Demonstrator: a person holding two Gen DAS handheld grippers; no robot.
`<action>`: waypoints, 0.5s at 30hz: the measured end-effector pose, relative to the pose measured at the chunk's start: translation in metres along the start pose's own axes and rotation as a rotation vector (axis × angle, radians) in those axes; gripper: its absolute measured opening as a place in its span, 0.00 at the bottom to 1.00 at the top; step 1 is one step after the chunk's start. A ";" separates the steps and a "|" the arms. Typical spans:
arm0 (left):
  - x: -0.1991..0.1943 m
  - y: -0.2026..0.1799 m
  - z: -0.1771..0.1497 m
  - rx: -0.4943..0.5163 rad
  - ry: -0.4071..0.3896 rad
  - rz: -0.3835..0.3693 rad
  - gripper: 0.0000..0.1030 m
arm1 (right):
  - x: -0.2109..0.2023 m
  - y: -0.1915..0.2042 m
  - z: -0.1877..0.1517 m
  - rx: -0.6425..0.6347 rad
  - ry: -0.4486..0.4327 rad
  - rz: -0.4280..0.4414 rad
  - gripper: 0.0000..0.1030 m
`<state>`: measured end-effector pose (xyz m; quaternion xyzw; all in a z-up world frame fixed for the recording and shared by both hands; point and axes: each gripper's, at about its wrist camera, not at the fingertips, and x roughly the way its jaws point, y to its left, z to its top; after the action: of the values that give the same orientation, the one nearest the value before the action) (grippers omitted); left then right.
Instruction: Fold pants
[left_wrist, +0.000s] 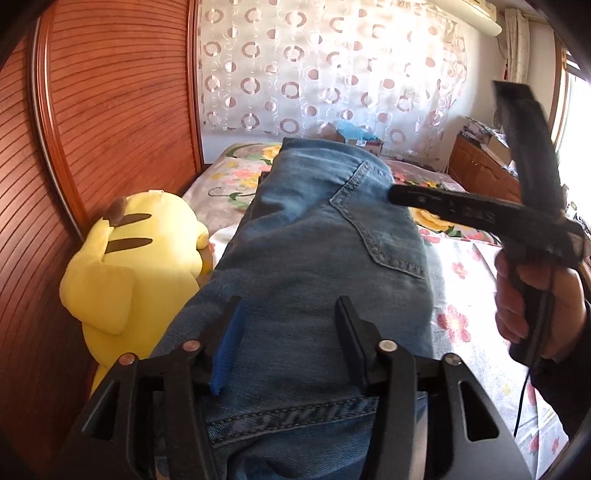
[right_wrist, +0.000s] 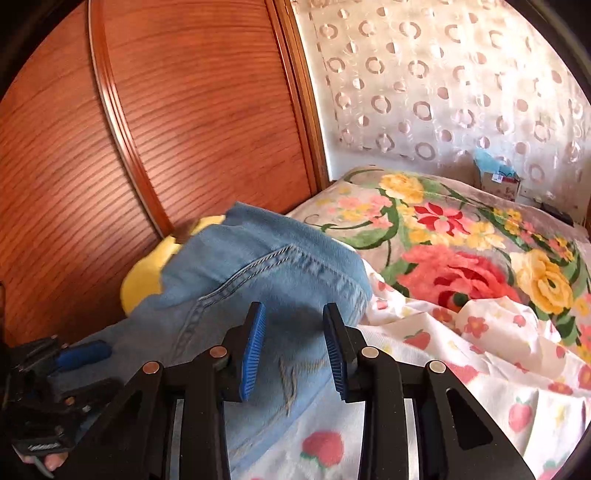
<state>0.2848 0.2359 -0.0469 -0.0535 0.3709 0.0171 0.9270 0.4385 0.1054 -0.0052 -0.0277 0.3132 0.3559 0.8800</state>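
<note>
Blue jeans (left_wrist: 314, 240) lie folded in a long stack on the bed, a back pocket facing up. My left gripper (left_wrist: 290, 306) hovers over their near end, open, with denim below the fingers and nothing pinched. In the right wrist view the jeans (right_wrist: 258, 266) bulge up at the left. My right gripper (right_wrist: 293, 314) stands open just above their near right edge, its blue pads apart and free of cloth. A hand (left_wrist: 535, 295) holds that gripper's handle at the right of the left wrist view. The left gripper's blue pad (right_wrist: 85, 356) shows at the lower left.
A yellow plush toy (left_wrist: 133, 258) lies against the jeans' left side, beside the ribbed wooden panel (left_wrist: 110, 110). A flowered blanket (right_wrist: 461, 258) covers the far bed, and a strawberry-print sheet (right_wrist: 480, 369) the near part. A small box (right_wrist: 498, 181) stands by the curtain.
</note>
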 end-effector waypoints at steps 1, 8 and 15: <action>-0.002 0.000 0.000 0.001 -0.004 -0.004 0.61 | -0.007 0.003 -0.007 0.005 -0.004 -0.001 0.32; -0.029 -0.022 0.004 0.033 -0.056 -0.029 0.76 | -0.068 0.006 -0.046 0.022 -0.035 -0.035 0.32; -0.051 -0.051 0.005 0.066 -0.104 -0.029 0.84 | -0.139 0.003 -0.083 0.022 -0.059 -0.078 0.32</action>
<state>0.2547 0.1862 -0.0041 -0.0272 0.3218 -0.0058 0.9464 0.3161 0.0003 0.0078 -0.0196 0.2895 0.3187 0.9024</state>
